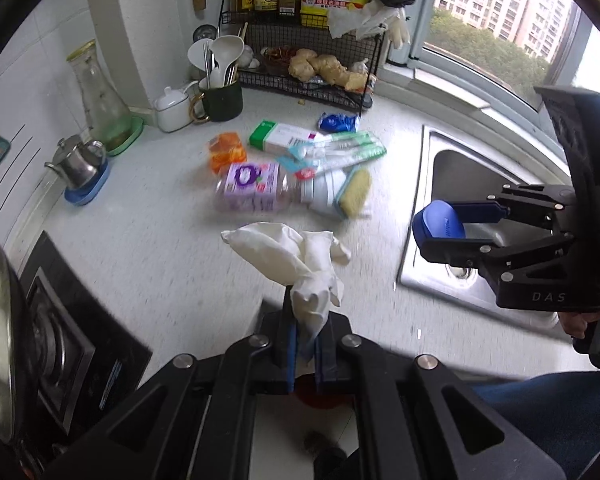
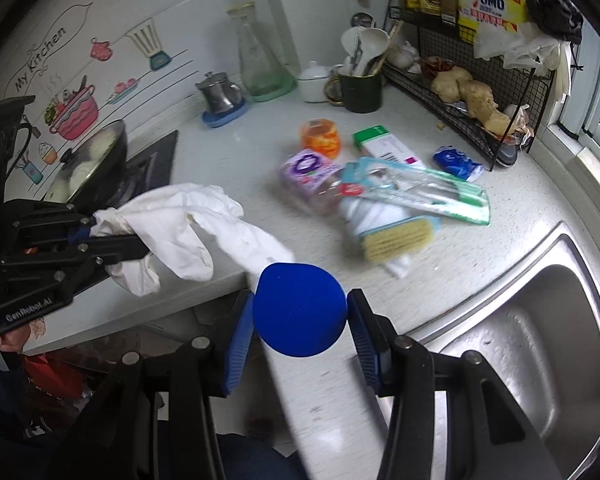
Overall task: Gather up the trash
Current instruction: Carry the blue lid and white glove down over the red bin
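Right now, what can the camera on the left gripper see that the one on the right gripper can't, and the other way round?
Only the left wrist view shows the apartment towers outside the window.

Only the right wrist view shows the "My Kitchen" wall sticker and the red item below the counter edge.

Both show the left gripper shut on a white glove, the right gripper shut on a blue round object, the trash pile around the purple-labelled bottle, and the sink.
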The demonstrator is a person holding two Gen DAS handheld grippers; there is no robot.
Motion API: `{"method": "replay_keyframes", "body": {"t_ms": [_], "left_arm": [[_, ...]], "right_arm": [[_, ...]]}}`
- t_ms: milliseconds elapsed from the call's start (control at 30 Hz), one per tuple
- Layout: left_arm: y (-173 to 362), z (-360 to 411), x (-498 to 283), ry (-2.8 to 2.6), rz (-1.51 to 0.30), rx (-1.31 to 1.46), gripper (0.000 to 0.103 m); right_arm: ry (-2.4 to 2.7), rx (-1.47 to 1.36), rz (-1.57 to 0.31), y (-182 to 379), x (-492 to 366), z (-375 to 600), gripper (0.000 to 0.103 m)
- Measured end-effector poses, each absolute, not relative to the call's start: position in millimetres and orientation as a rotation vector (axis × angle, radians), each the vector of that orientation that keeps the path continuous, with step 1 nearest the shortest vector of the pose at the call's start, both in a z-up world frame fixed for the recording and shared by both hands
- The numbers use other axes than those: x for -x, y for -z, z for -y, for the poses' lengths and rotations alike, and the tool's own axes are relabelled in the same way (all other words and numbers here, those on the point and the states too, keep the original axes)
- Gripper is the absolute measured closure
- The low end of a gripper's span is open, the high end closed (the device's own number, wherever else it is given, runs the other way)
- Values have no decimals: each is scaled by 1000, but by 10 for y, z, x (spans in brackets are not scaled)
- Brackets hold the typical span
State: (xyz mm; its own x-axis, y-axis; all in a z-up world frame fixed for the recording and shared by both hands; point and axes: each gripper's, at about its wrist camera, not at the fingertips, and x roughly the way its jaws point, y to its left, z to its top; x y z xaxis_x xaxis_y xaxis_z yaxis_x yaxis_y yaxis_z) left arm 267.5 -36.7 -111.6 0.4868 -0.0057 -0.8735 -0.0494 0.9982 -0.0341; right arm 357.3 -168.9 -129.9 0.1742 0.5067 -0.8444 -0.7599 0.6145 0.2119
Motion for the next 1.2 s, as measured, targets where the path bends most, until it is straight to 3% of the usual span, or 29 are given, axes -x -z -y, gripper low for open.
{"method": "replay_keyframes", "body": {"t_ms": [567, 900, 1200], "left_arm": [[1353, 90, -1062, 127, -1134, 5, 98], [1797, 213, -873, 202, -1233, 16, 98], [2665, 236, -964, 198, -1302, 72, 98]], "right_arm": [[-830, 233, -1100, 1509, -1960, 1475, 59], [-754, 273, -1199, 1877, -1567, 1533, 59], [-693, 315, -1253, 2558, -1616, 1662, 59]]}}
